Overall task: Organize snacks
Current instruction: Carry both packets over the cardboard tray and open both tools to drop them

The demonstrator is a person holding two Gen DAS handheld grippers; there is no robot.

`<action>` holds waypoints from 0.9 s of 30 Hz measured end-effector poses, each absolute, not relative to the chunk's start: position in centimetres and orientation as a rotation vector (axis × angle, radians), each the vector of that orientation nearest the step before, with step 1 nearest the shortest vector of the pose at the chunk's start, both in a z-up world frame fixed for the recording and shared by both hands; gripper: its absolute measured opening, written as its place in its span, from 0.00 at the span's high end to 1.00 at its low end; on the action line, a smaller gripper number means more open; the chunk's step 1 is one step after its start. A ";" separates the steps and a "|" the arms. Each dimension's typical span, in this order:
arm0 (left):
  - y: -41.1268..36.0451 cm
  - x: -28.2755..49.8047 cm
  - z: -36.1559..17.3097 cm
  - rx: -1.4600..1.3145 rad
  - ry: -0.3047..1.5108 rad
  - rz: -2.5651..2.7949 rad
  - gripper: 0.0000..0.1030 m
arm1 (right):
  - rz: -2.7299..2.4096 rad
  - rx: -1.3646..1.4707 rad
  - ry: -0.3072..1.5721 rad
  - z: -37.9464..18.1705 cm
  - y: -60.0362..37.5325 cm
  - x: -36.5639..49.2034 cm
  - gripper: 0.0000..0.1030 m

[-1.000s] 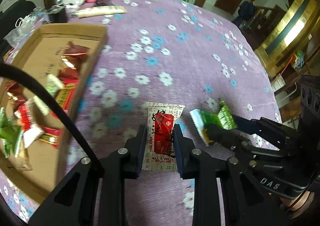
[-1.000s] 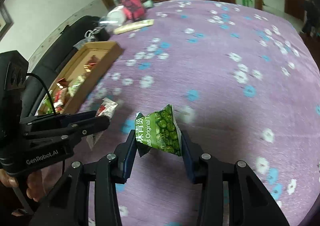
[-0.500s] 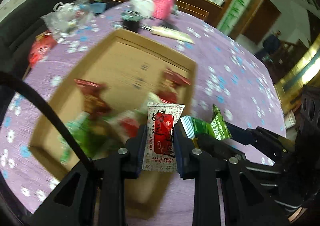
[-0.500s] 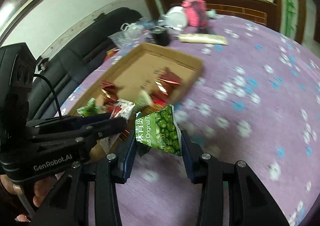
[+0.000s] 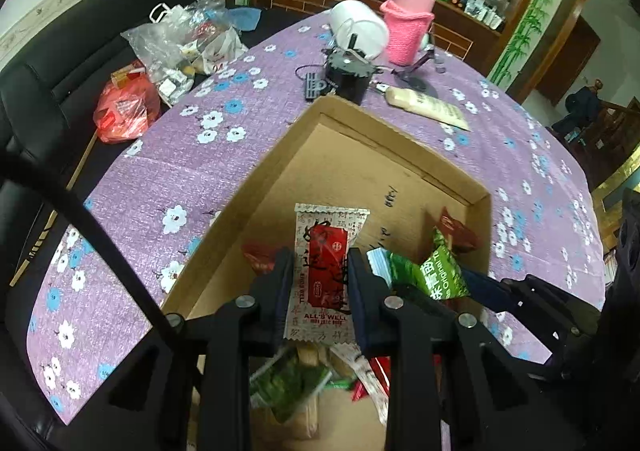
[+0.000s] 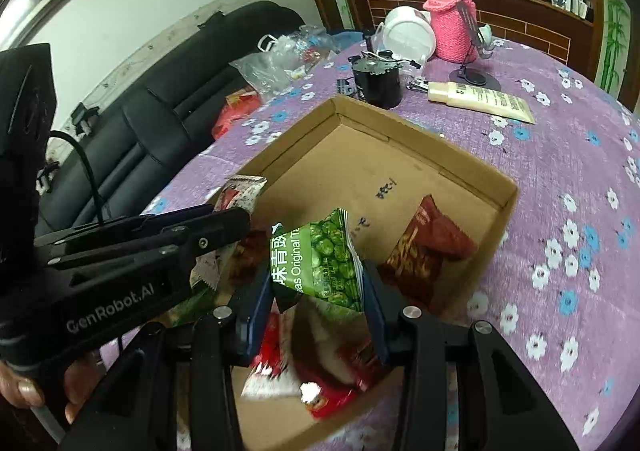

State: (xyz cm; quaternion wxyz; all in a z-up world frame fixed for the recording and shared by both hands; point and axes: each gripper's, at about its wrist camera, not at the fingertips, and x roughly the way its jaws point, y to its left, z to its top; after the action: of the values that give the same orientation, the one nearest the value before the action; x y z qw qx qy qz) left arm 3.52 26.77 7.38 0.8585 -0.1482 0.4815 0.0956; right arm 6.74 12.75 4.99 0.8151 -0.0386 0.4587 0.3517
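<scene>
My left gripper [image 5: 320, 263] is shut on a white and red snack packet [image 5: 325, 271] and holds it above the cardboard box [image 5: 280, 155]. My right gripper [image 6: 318, 283] is shut on a green pea snack bag [image 6: 316, 259] and holds it over the same box [image 6: 480, 171]. The green bag also shows in the left wrist view [image 5: 424, 271], right of my left gripper. The left gripper shows in the right wrist view [image 6: 224, 227] with its packet [image 6: 240, 195]. Several red and green snack packets [image 6: 432, 247] lie in the near part of the box.
The box sits on a purple flowered tablecloth [image 5: 180, 179]. Beyond it stand a black motor-like object [image 5: 348, 71], a cream tube [image 5: 428, 107], a white container [image 5: 360, 27] and a pink knitted cup [image 5: 408, 27]. Plastic bags [image 5: 180, 47] lie at the far left by a black sofa [image 5: 36, 91].
Both grippers have carried their packets from the bare tablecloth leftwards to above the cardboard box. Both grips are unchanged.
</scene>
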 end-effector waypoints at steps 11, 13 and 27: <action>27.0 4.9 6.4 -0.317 1.049 0.208 0.70 | 0.718 -0.144 0.996 4.3 13.9 7.9 0.57; 26.9 5.0 6.5 -0.304 1.049 0.216 0.70 | 0.713 -0.155 0.991 4.4 13.9 8.0 0.57; 25.7 4.2 8.0 -0.236 0.957 0.265 0.38 | 0.680 -0.196 0.952 5.3 13.0 7.3 0.42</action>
State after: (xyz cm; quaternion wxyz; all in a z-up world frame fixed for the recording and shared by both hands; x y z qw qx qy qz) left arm 4.15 25.68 8.02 0.8726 -0.1131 0.4580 0.1267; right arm 7.29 12.98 5.30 0.8292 -0.0922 0.4486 0.3205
